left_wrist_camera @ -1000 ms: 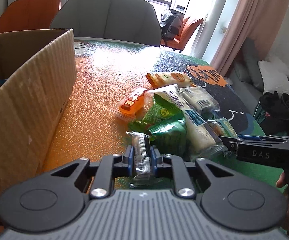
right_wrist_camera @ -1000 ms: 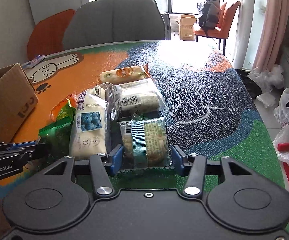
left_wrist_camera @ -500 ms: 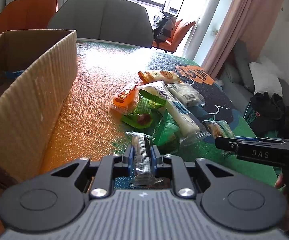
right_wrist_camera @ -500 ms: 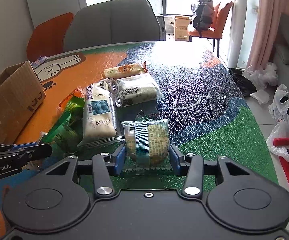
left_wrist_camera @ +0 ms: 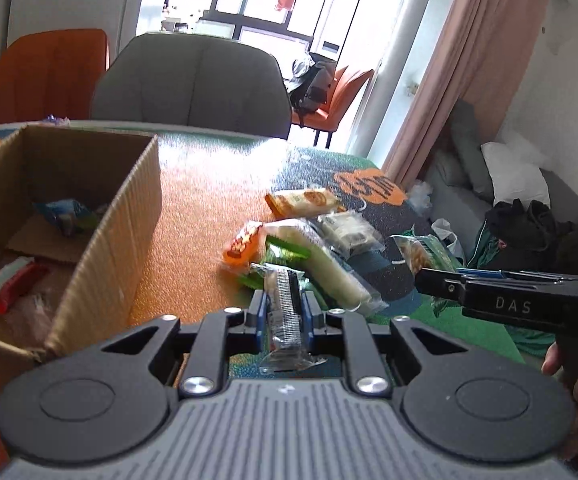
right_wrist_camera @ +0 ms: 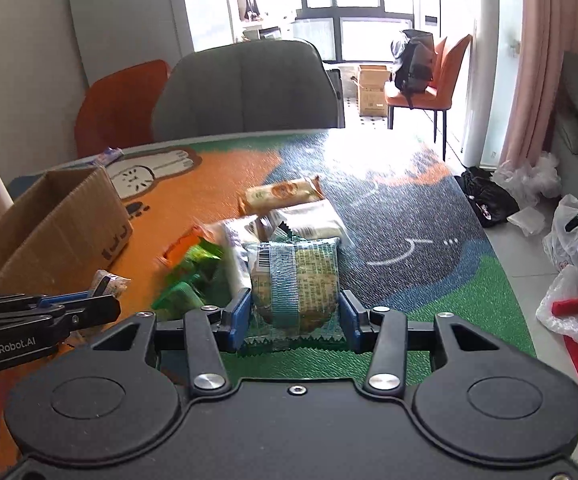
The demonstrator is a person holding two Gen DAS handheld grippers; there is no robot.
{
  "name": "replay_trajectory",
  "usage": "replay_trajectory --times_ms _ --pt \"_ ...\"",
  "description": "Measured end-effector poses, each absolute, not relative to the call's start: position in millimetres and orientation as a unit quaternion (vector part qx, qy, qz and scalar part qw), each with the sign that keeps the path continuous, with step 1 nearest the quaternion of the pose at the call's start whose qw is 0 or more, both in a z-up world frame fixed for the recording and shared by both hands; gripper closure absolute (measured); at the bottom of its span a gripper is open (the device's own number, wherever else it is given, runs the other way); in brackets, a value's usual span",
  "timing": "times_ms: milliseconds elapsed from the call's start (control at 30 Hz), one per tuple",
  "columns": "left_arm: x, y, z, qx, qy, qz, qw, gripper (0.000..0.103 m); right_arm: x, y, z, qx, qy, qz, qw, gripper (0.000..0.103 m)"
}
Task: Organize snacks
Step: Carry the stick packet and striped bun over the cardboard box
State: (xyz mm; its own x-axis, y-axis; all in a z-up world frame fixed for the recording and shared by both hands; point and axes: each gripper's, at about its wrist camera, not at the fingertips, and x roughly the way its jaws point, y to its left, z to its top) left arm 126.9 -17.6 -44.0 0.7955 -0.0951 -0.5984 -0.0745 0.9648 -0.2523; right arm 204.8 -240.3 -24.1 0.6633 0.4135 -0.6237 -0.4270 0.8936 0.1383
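Both tongs loaded: left gripper (left_wrist_camera: 283,312) clamped tight on a thin clear-wrapped snack (left_wrist_camera: 285,312), held edge-on so the narrow side sits between the blue pads; right gripper (right_wrist_camera: 295,314) closed across a wider green-banded biscuit pack (right_wrist_camera: 295,284), pads pressing its two sides. Each pack hangs clear of the table mat (right_wrist_camera: 409,216), out ahead of the jaws

Grips look chosen to suit the wrapping: slim item pinched flat, fat item spanned across its width, probably so neither slides out in transit

Loose snack pile (left_wrist_camera: 309,240) lies mid-table: orange packet, green packets, long white bread pack, tan bar at the far edge, overlapping one another. Cardboard box (left_wrist_camera: 121,216) stands open on the left, well apart from the pile, a few packets already at its bottom; likely destination for both held items

Grey chair (right_wrist_camera: 245,88) and orange chairs past the table; curtain and floor clutter to the right

Against the frames a second back: both packs have come up off the mat with the tongs, pile now sits lower and farther in each view, box interior now visible from above where only its side wall showed. Right jaws have narrowed slightly onto the biscuit pack; left grip unchanged
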Motion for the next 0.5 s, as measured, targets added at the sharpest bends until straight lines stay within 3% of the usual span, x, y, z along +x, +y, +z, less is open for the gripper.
replay_trajectory --times_ms 500 --pt "106 21 2 -0.119 0.273 0.027 0.954 0.086 192 -194 16 -0.004 0.295 0.292 0.91 0.059"
